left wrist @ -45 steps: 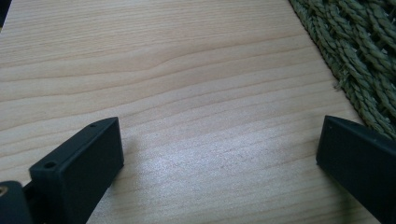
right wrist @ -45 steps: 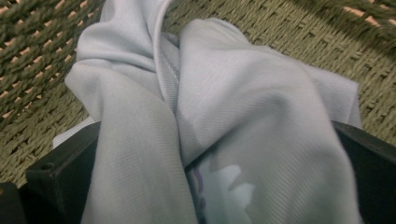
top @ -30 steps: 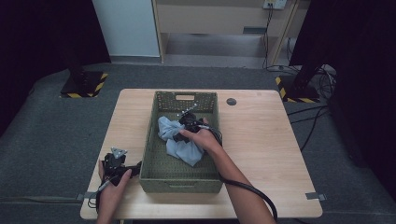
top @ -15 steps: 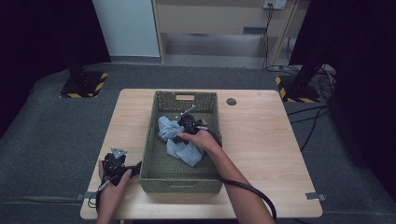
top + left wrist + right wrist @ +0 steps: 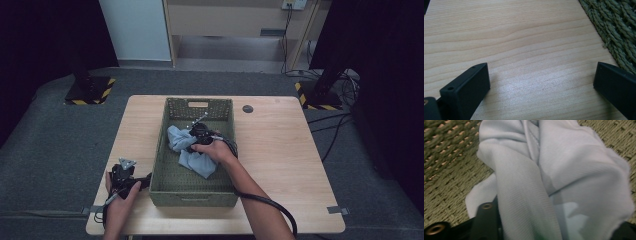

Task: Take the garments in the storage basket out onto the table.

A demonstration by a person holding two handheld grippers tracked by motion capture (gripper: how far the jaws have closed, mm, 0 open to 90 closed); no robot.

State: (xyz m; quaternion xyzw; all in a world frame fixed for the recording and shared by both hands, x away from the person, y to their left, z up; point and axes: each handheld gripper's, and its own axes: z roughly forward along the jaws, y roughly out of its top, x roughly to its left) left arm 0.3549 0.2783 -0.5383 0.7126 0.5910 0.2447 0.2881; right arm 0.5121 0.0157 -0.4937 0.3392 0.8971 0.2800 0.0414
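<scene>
High view: right gripper (image 5: 192,141) clamps the cloth (image 5: 192,159), lying diagonally in the basket (image 5: 162,150); left gripper (image 5: 146,181) gapes.

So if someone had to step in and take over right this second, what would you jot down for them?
Right gripper: inside the green woven basket, jaws around a fold of the light blue cloth; whether it is fully clamped is hard to tell.
Left gripper: jaws wide open, holding nothing, resting on the wooden table beside the basket's left wall.
Done: cloth is bunched in the basket and reached.
Left: probably lifting the cloth out; the left gripper is free to help.
</scene>
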